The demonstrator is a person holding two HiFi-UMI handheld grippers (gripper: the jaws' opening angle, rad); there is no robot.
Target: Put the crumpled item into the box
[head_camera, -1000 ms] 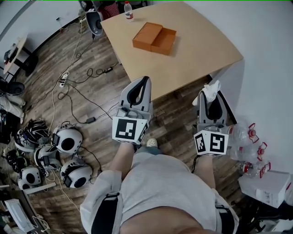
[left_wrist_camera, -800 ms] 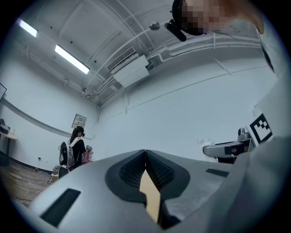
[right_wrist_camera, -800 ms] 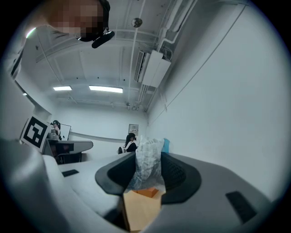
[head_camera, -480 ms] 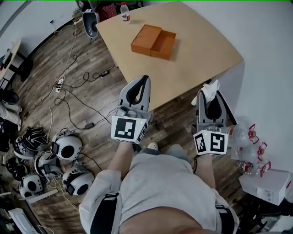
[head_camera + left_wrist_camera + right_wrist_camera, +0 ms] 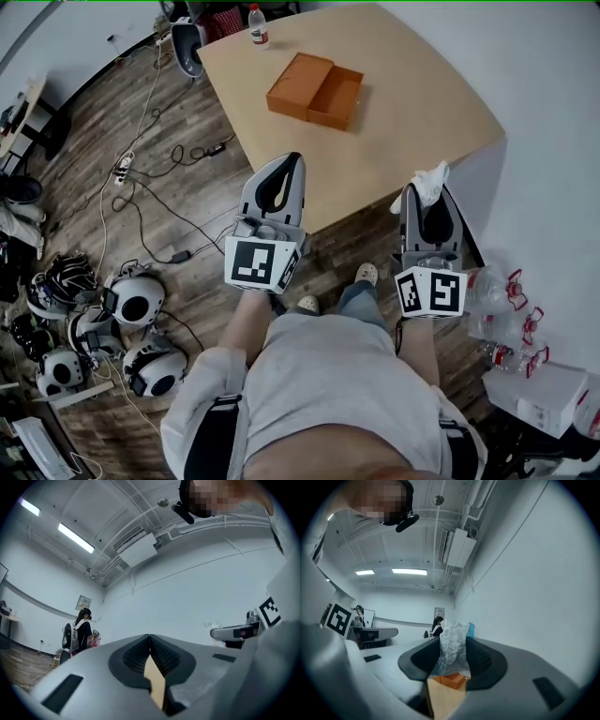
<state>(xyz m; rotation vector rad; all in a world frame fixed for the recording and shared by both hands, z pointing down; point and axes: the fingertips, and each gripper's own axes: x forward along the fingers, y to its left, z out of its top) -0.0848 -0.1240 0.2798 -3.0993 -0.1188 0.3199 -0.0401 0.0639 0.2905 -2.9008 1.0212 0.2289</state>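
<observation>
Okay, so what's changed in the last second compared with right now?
The person has stepped toward the table, carrying both grippers closer to its near edge. Nothing was grabbed or released: the right gripper stays shut on the crumpled item, and the left gripper stays shut and empty. The orange box hasn't moved on the table.

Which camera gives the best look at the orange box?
The head view: the orange box sits whole on the table. The right gripper view shows only a corner of it below the crumpled item; the left gripper view doesn't show it.
</observation>
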